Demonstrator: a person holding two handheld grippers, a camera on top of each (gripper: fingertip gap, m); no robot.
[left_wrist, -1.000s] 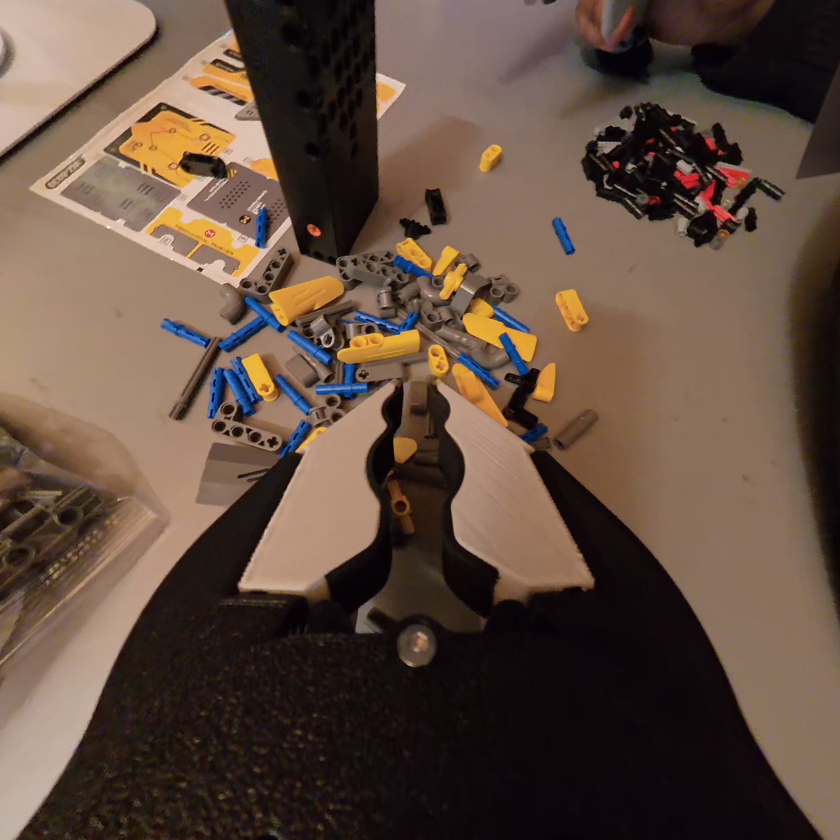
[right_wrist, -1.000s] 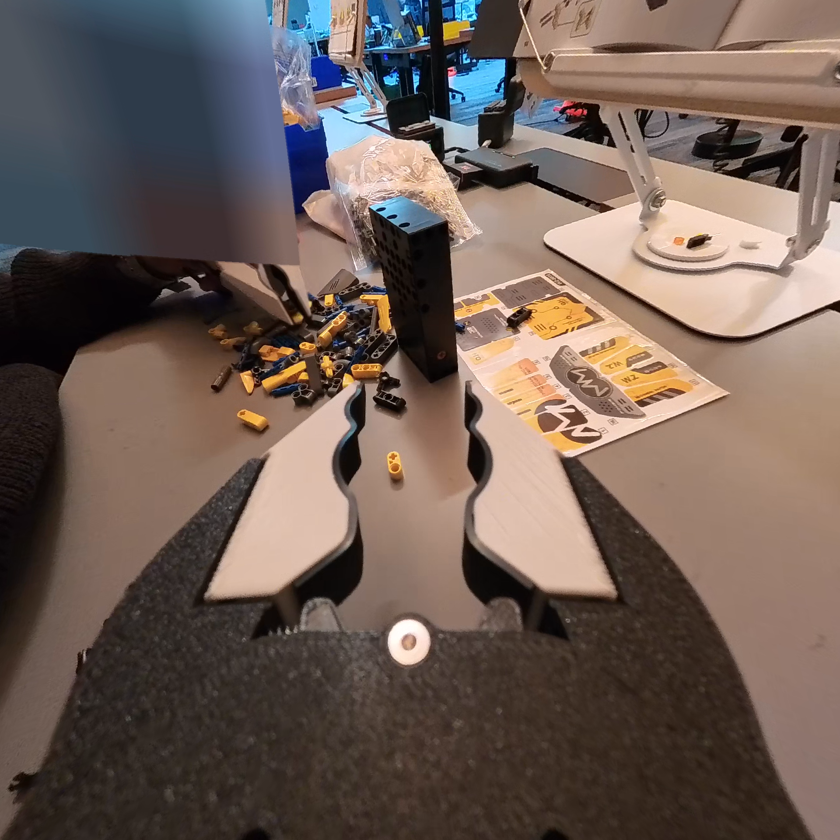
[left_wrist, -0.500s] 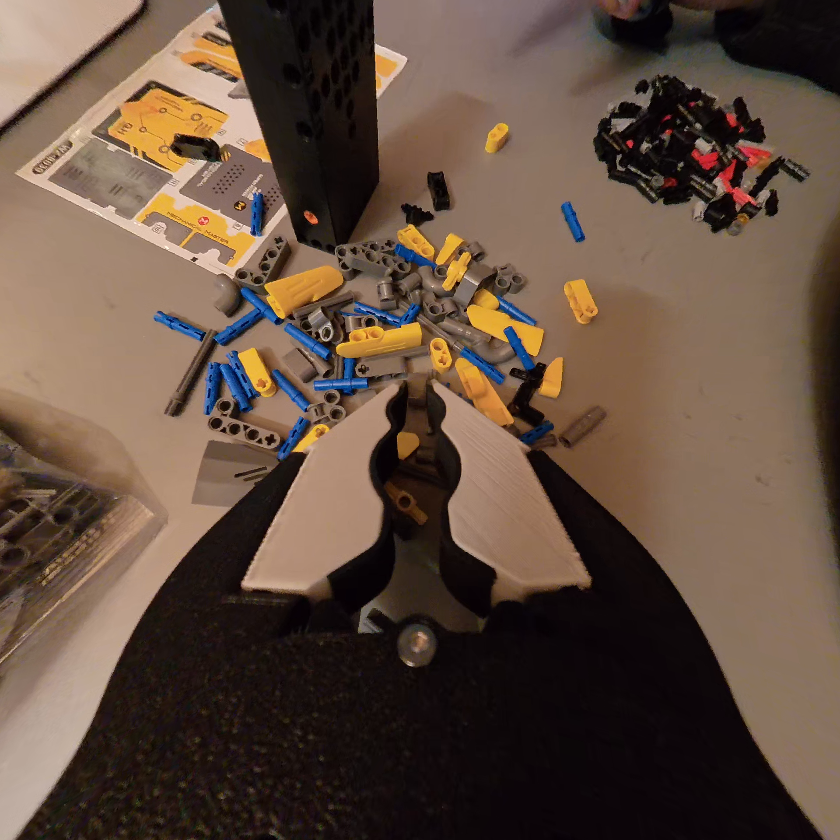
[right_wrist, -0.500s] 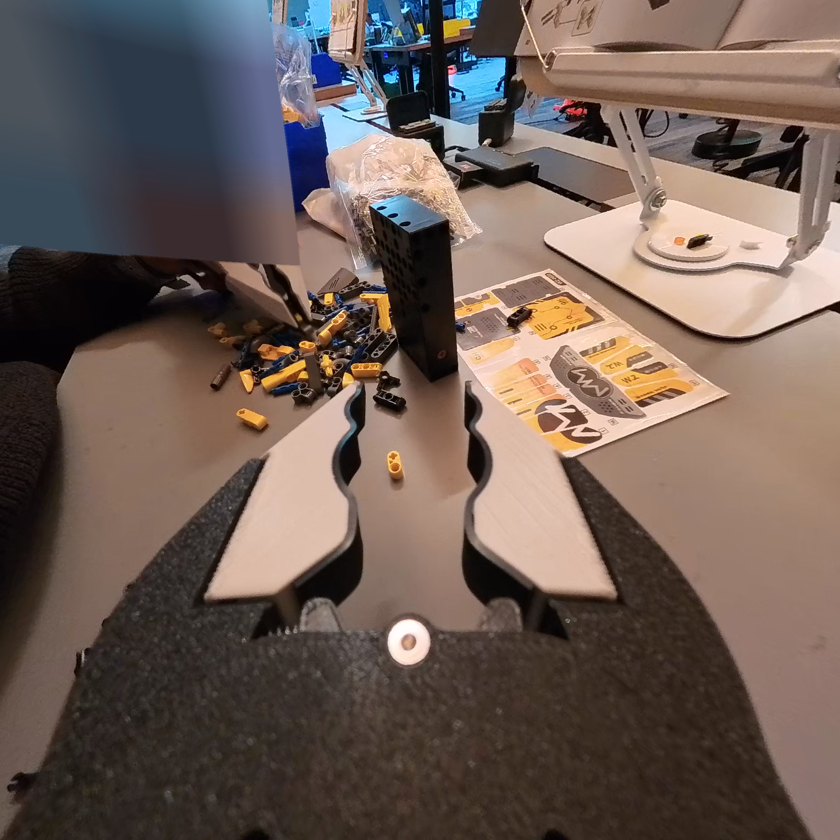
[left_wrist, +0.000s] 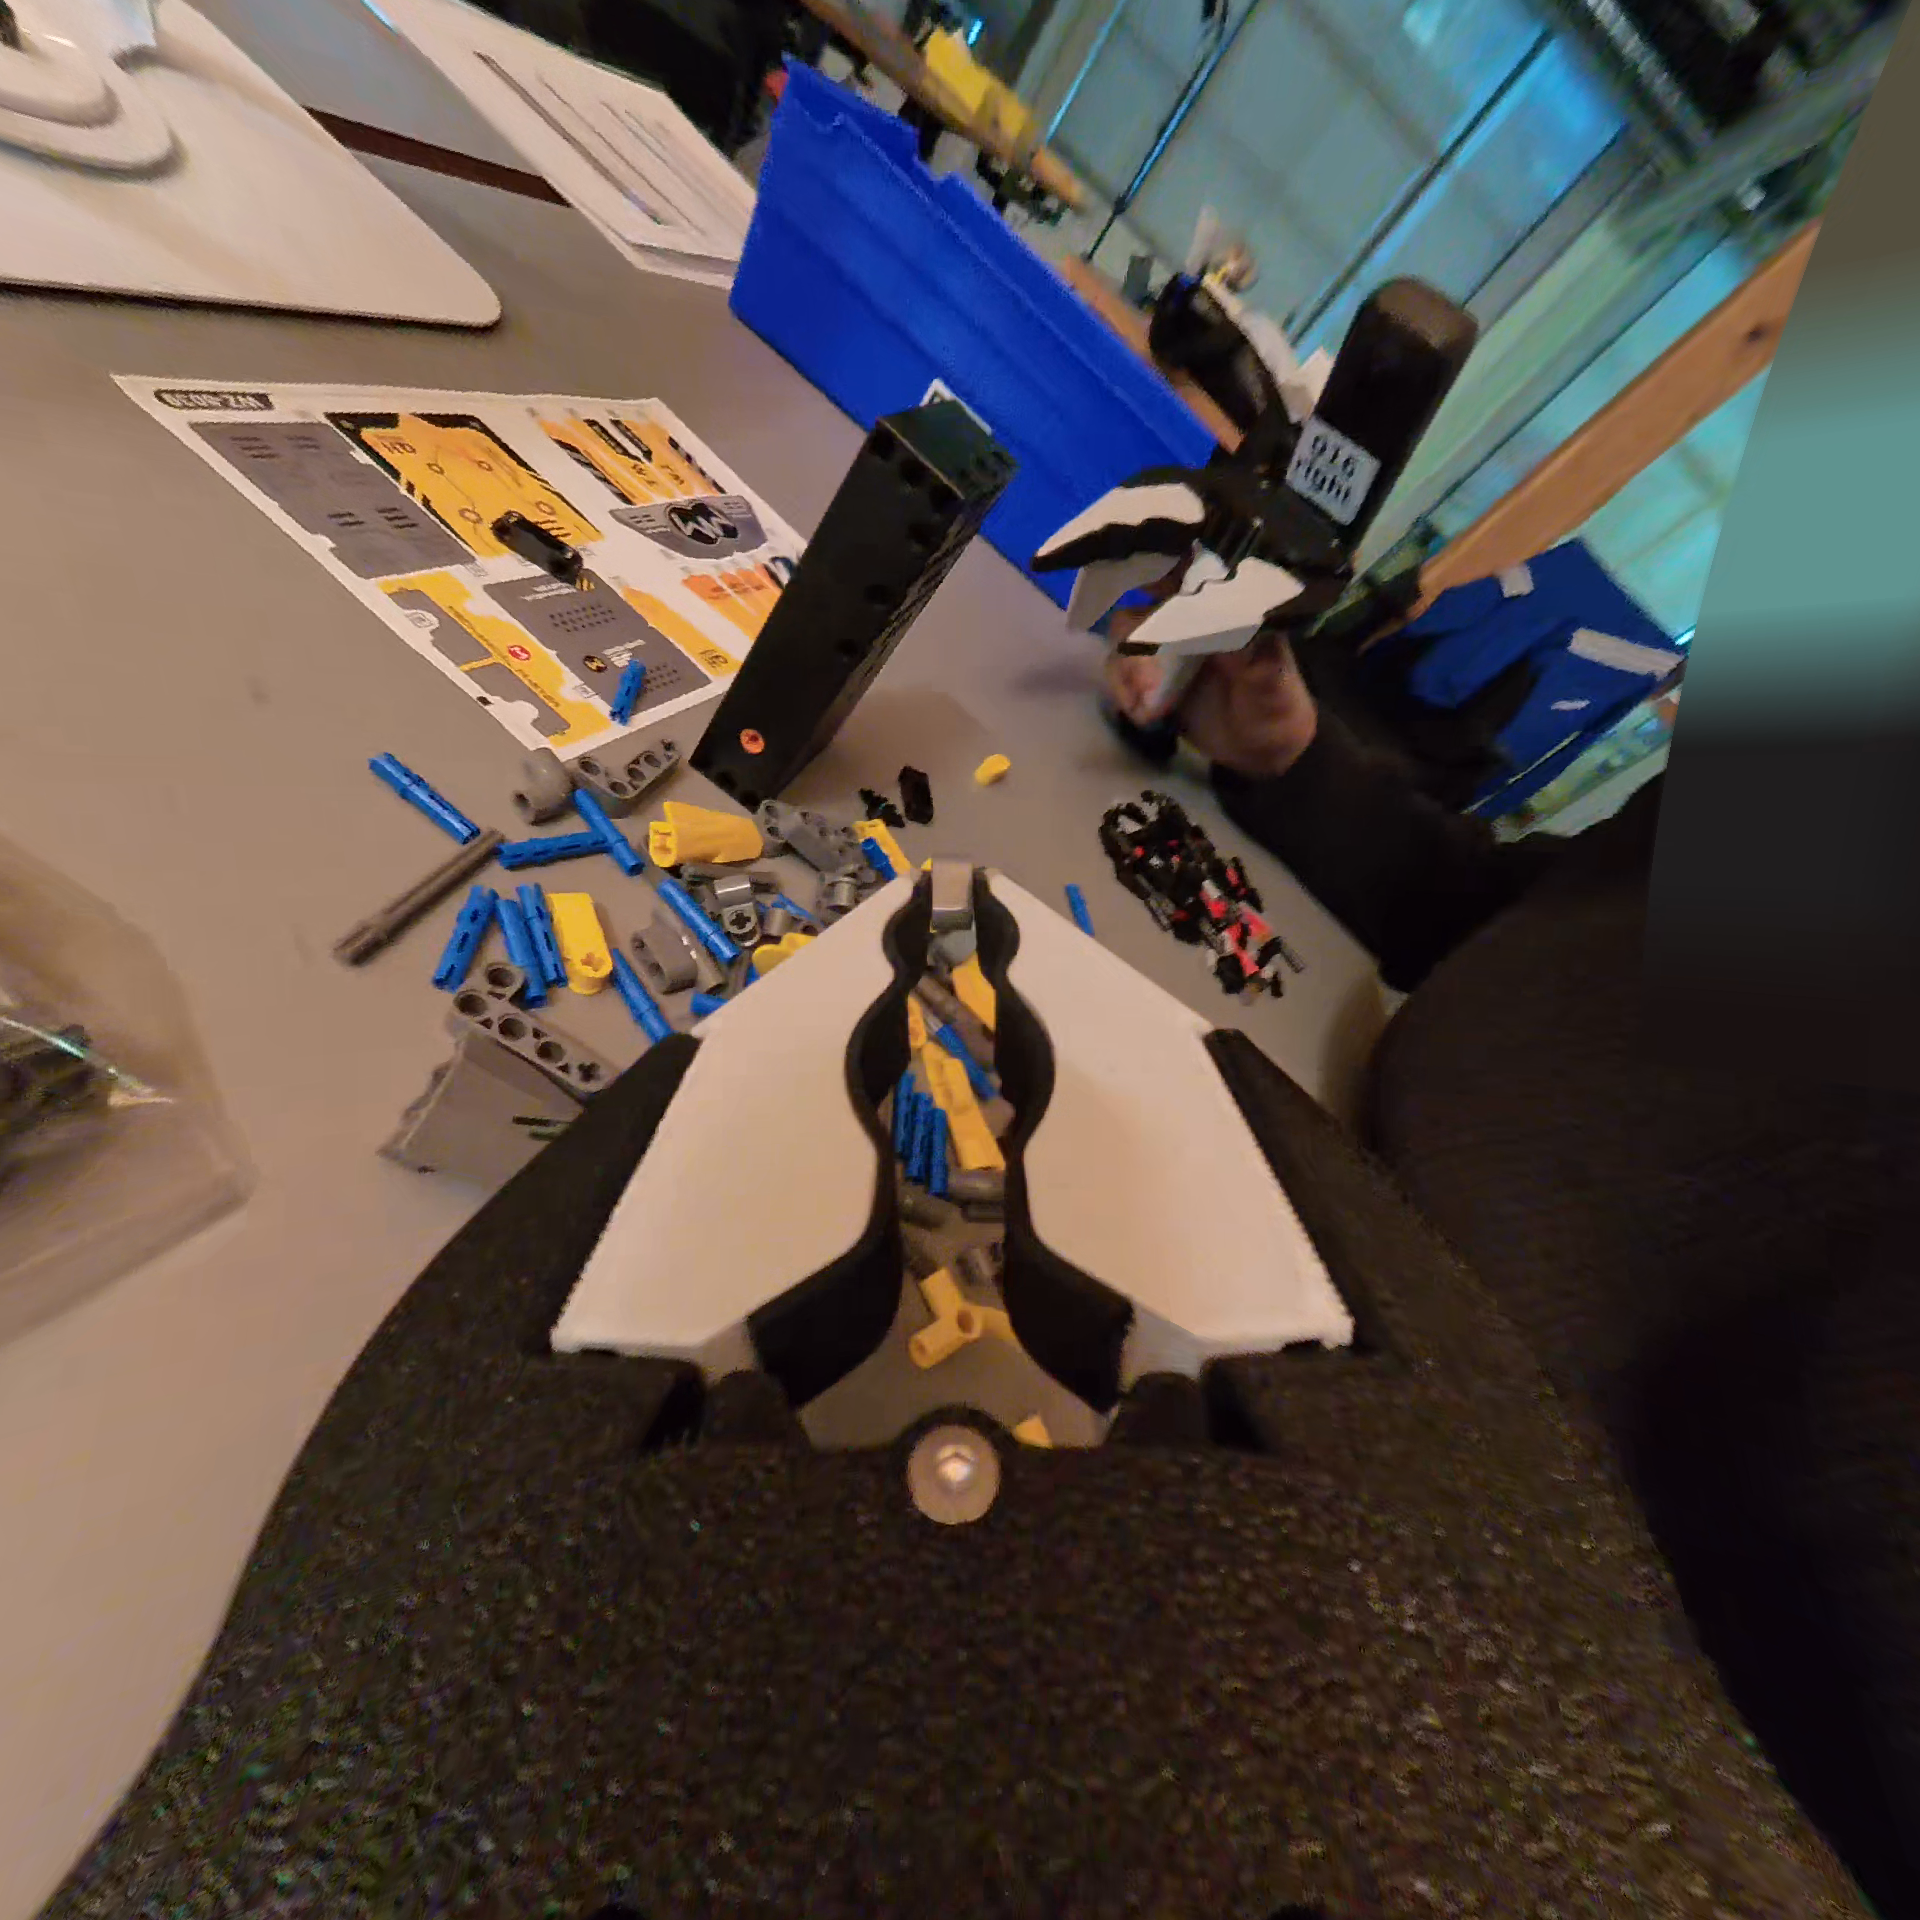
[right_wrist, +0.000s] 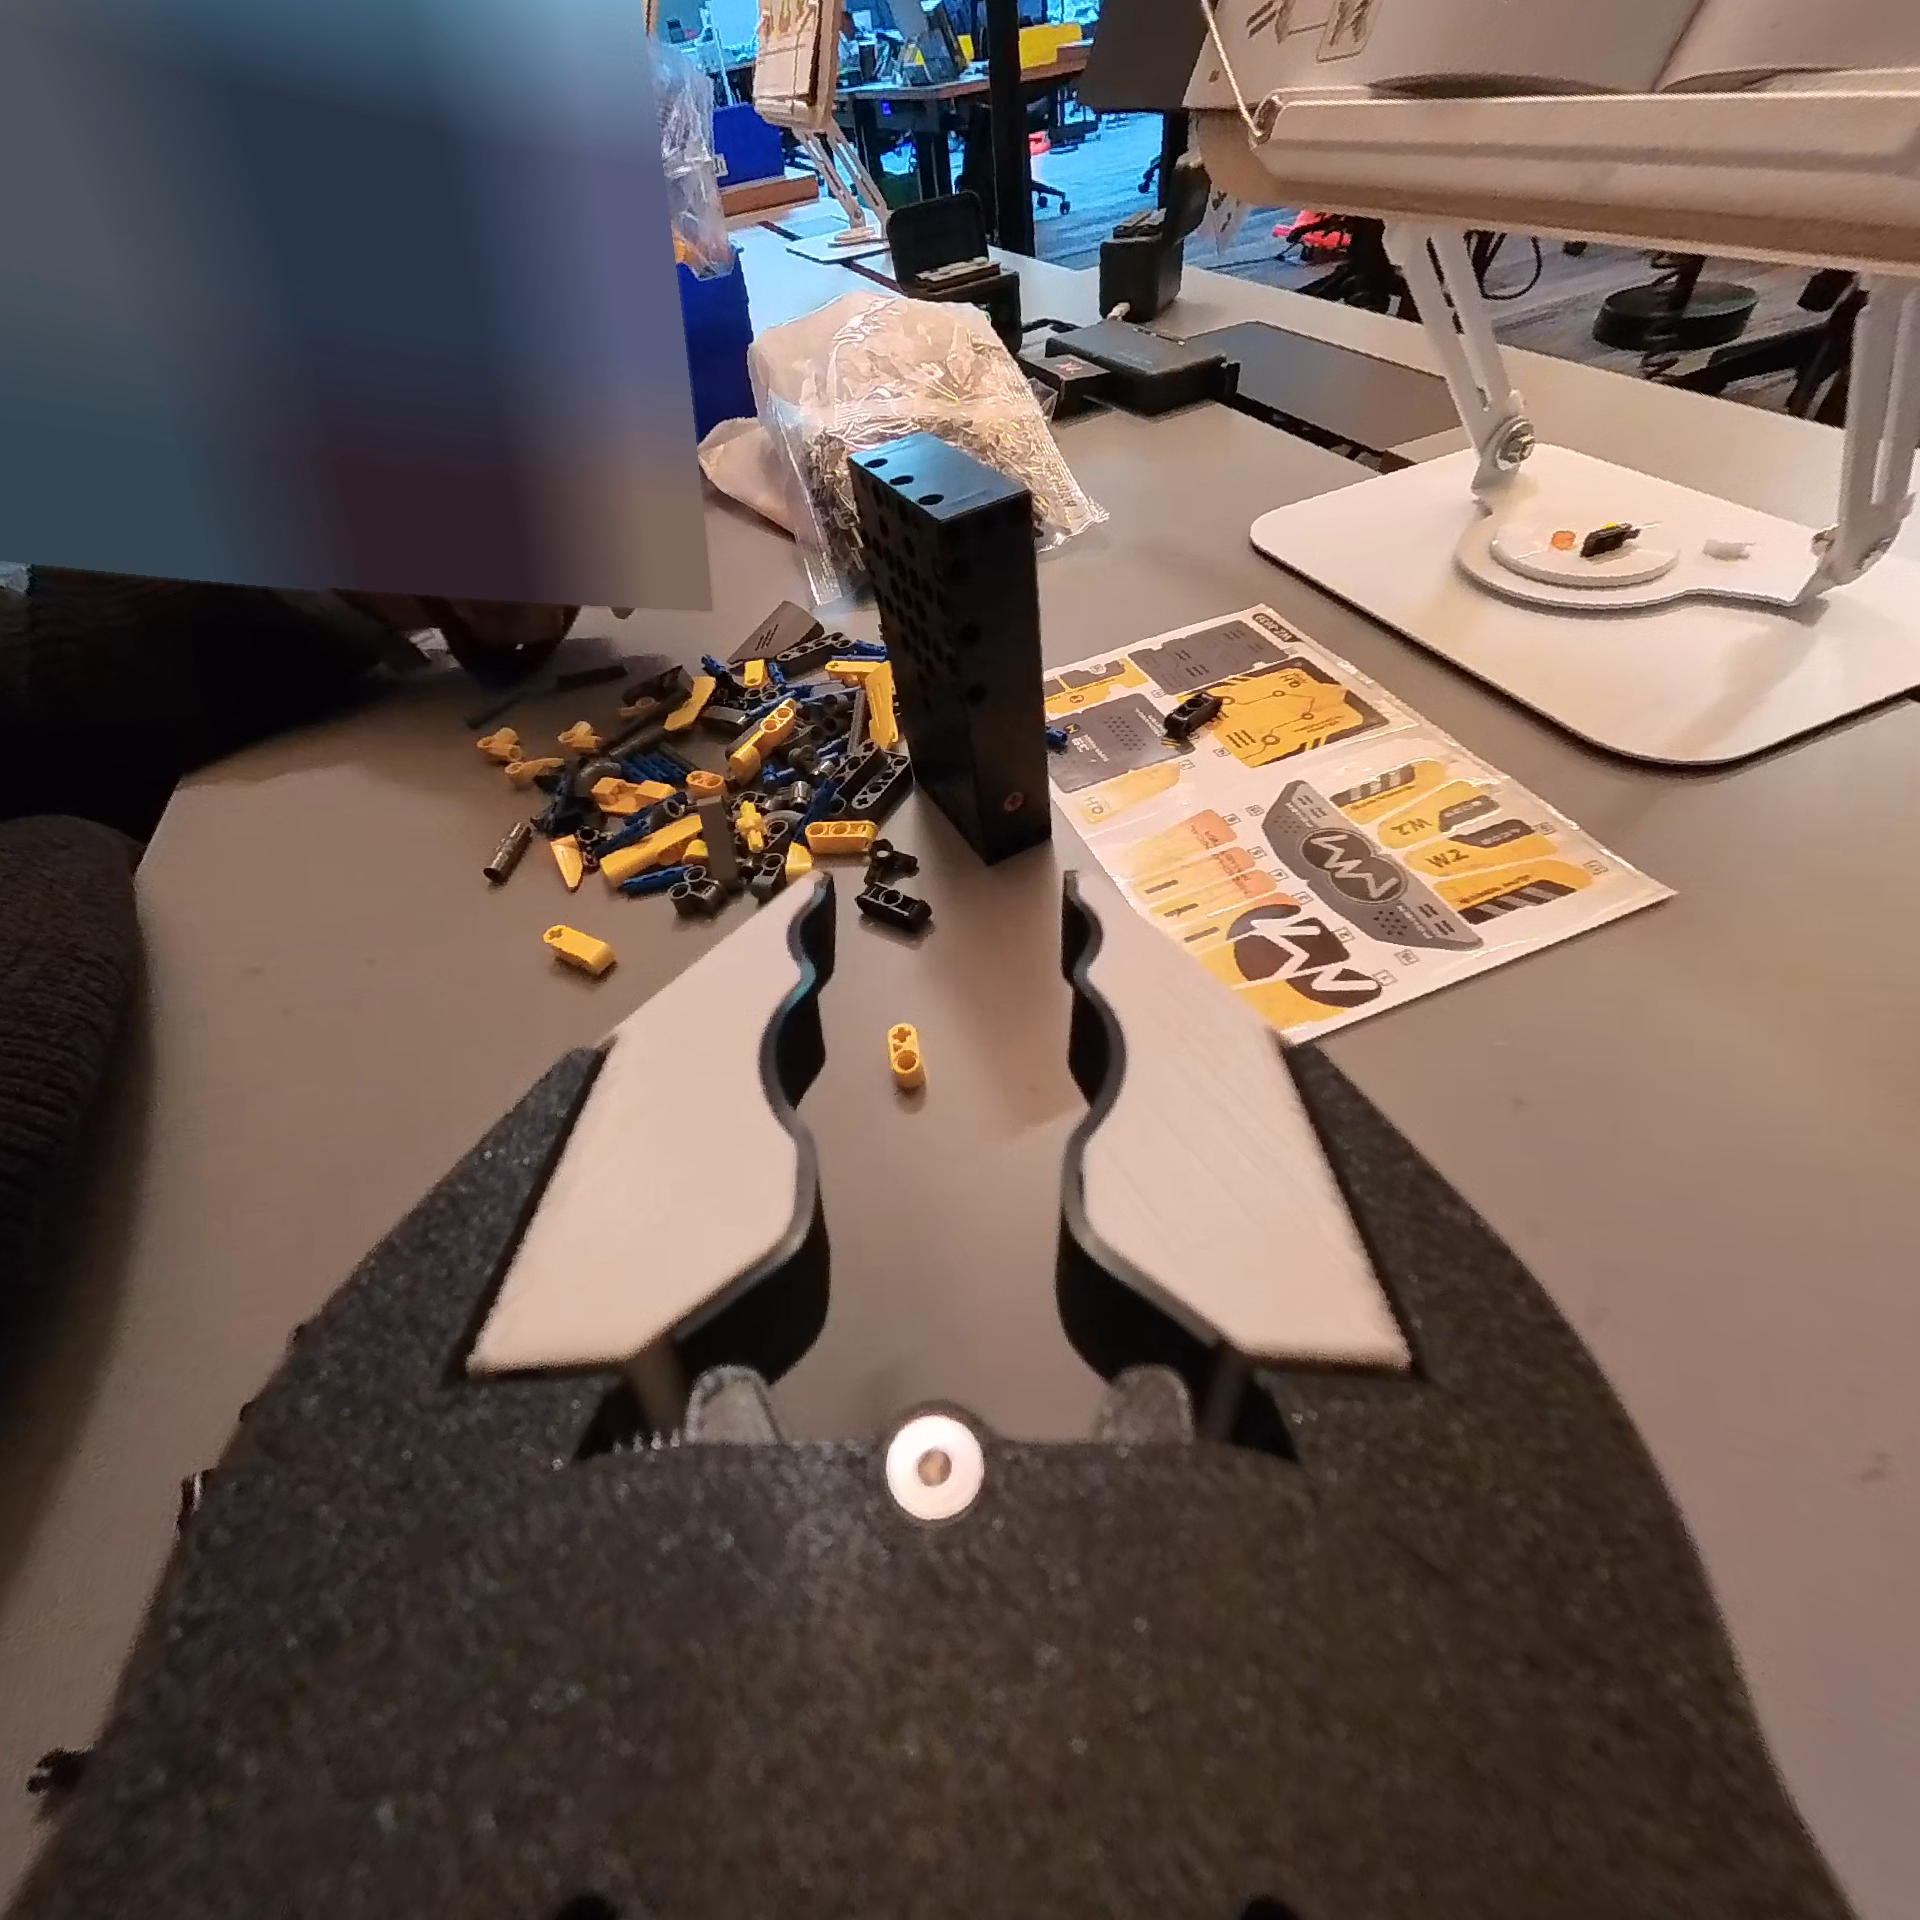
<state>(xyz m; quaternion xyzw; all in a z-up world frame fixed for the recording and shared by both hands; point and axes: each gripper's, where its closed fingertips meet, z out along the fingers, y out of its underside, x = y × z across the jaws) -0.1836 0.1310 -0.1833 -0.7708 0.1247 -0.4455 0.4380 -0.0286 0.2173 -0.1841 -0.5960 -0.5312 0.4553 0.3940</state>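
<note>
My left gripper (left_wrist: 951, 896) is shut on a small grey piece (left_wrist: 951, 902) pinched at its tips. It is held above a loose pile of blue, yellow and grey building pieces (left_wrist: 665, 914) on the grey table. A tall black perforated block (left_wrist: 852, 613) stands behind the pile. My right gripper (right_wrist: 948, 904) is open and empty, low over the table, with a small yellow piece (right_wrist: 906, 1057) lying between its fingers. It faces the black block (right_wrist: 961, 665) and the pile (right_wrist: 707, 769), and also shows in the left wrist view (left_wrist: 1174, 566).
A sticker sheet (right_wrist: 1351, 831) lies right of the block. A heap of black and red pieces (left_wrist: 1195, 894) lies to the right. A clear bag of parts (right_wrist: 914, 416), a white stand base (right_wrist: 1558, 623) and a blue bin (left_wrist: 935, 312) stand behind. A person's dark sleeve (right_wrist: 62, 987) rests at left. There is about 20 centimeters between the tips of the two grippers. From the left gripper's tips to the tall black perforated block (left_wrist: 852, 613) is close to 8 centimeters.
My left gripper has shut on a grey piece and lifted from the pile, tilting up so the view now looks across the table. The right gripper has not moved.
</note>
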